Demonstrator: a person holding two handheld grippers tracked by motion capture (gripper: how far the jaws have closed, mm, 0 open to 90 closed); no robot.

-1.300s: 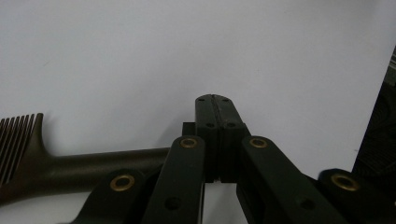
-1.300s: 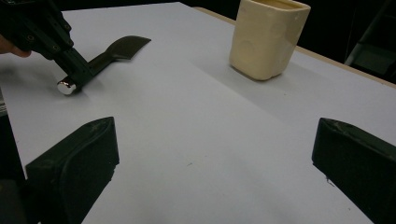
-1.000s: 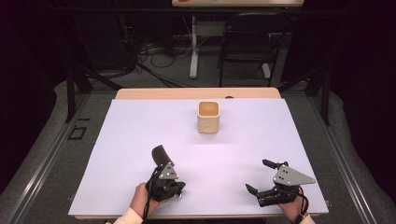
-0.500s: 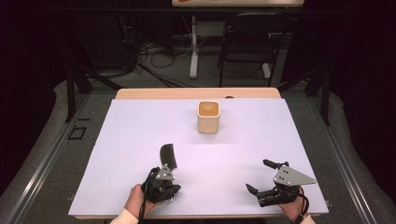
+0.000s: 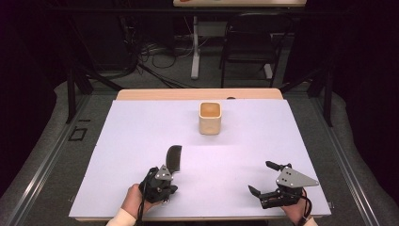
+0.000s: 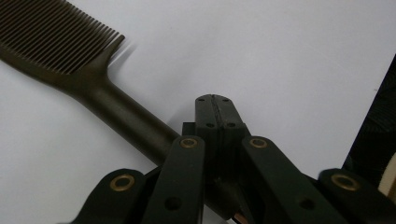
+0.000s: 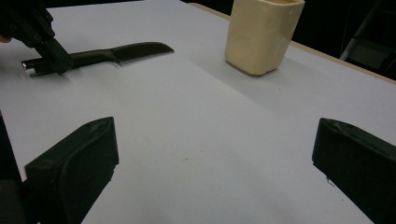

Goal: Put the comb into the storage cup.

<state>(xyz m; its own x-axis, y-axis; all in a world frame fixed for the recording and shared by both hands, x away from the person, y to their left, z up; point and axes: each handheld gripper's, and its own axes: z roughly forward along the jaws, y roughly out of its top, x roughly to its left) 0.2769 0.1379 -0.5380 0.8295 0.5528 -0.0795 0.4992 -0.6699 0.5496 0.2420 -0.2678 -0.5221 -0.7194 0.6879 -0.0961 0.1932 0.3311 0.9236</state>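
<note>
Currently the left claw point(image 5: 168, 173) sits at the near left of the white surface point(image 5: 141, 127), its jaws clamped on the handle of a dark comb point(image 5: 173, 157). In the left gripper view the jaw tips meet above the handle, which runs beneath them toward the toothed head at upper left. The comb's head points toward the far side, and whether it rests on the surface or is raised just off it cannot be told.

Handling notes, as judgement: the comb looks like a light, stiff plastic moulding. The handle is smooth and rounded, so it may twist or slip in a pinch grip; grip it across the handle, near the head, where leverage is least. The fine teeth appear thin and should not be clamped.

At the near right, the right claw point(image 5: 261, 178) is low over the surface with its jaws spread wide and nothing between them.

Farther off, near the far middle of the surface, a cream square cup point(image 5: 210, 117) stands upright, well apart from the comb. It looks rigid and steady, with its mouth open upward.
</note>
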